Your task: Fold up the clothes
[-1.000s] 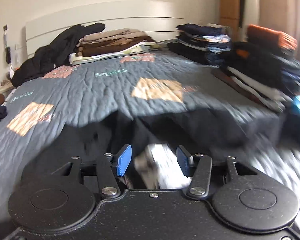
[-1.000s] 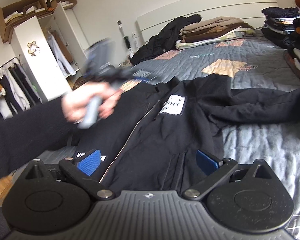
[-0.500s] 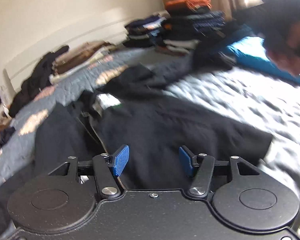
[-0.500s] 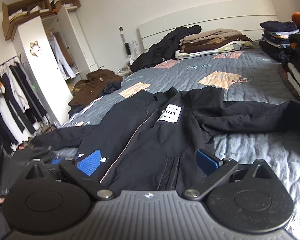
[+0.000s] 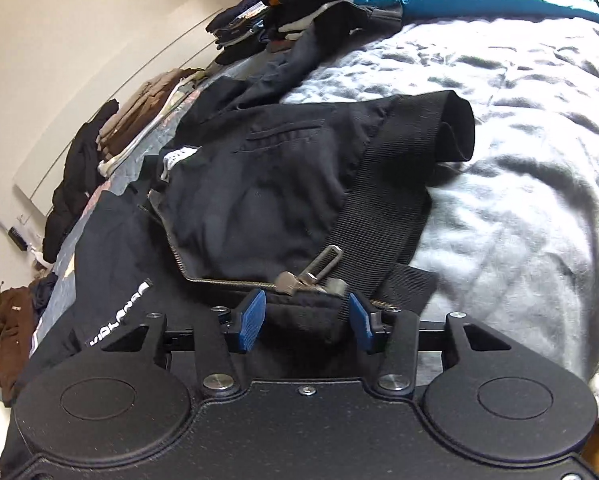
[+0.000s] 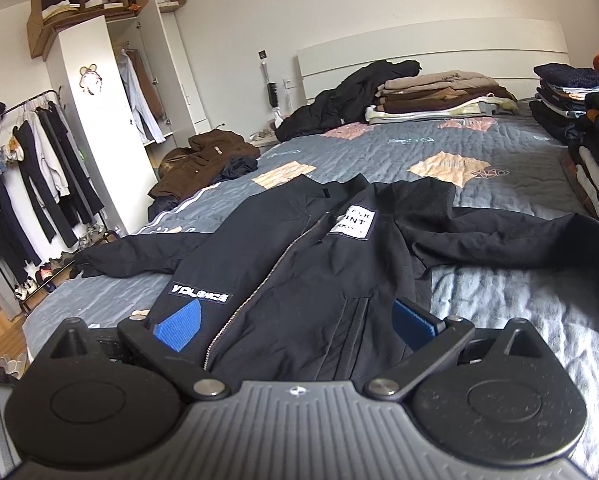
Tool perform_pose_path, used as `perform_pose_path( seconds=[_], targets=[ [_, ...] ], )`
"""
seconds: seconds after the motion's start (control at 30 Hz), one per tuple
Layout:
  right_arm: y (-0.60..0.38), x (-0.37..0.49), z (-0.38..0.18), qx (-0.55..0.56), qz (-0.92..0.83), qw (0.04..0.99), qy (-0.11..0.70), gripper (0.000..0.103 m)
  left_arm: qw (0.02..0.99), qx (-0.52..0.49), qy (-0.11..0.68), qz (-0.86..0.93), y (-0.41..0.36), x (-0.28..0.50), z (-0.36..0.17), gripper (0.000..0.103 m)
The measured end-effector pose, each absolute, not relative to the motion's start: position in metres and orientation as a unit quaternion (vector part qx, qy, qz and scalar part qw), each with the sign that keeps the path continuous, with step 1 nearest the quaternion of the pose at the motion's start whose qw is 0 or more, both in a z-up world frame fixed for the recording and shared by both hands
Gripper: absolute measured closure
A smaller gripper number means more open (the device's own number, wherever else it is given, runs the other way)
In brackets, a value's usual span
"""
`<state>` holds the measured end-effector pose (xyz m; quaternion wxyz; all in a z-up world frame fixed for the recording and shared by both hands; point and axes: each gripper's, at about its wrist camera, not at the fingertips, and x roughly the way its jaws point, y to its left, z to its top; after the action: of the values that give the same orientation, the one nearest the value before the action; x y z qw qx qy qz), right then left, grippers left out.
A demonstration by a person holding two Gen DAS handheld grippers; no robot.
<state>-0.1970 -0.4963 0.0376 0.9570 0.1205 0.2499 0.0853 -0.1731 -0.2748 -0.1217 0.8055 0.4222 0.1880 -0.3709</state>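
Materials, as seen
Jacket (image 6: 299, 292): matt black cloth, metal zip (image 5: 299, 280), ribbed hem (image 5: 379, 208). Quilt (image 6: 479, 148): stitched, matt. Pads (image 5: 251, 320): ridged blue.

Left wrist view, tilted, sits close over the black zip-up jacket (image 5: 259, 184); right wrist view faces it (image 6: 299, 280) from the near bed edge.

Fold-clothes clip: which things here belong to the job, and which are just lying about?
In the job:
- black jacket
- left hand-held gripper, at its hem
- right hand-held gripper

Lying about:
- brown coat
- folded stacks
- hanging clothes
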Motion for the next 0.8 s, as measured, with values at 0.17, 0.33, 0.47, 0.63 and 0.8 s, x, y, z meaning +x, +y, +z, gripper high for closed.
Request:
perform_pose_path(
  seconds=[0.17, 0.33, 0.47, 0.63, 0.8],
  targets=[
    [-0.492, -0.206, 0.039, 0.113, 0.091, 0.958, 0.249, 0.001, 0.812, 0.442, 0.161, -0.347, -0.278, -0.180, -0.130, 0.073],
    [-0.492, -0.212, 0.040, 0.114, 0.089, 0.958, 0.246, 0.001, 0.874, 0.311, 0.225, -0.298, -0.261, -0.161, -0.106, 0.088],
    [-0.493, -0.216, 0.041, 0.116, 0.091, 0.959, 0.242, 0.001, 0.901, 0.182, 0.333, -0.208, -0.227, -0.138, -0.095, 0.080],
    [-0.493, -0.217, 0.039, 0.114, 0.090, 0.958, 0.246, 0.001, 0.886, 0.206, 0.369, -0.190, -0.215, -0.144, -0.100, 0.079],
    [-0.493, -0.221, 0.037, 0.107, 0.091, 0.958, 0.251, 0.001, 0.896, 0.221, 0.290, -0.252, -0.228, -0.173, -0.074, 0.055]
  ],
)
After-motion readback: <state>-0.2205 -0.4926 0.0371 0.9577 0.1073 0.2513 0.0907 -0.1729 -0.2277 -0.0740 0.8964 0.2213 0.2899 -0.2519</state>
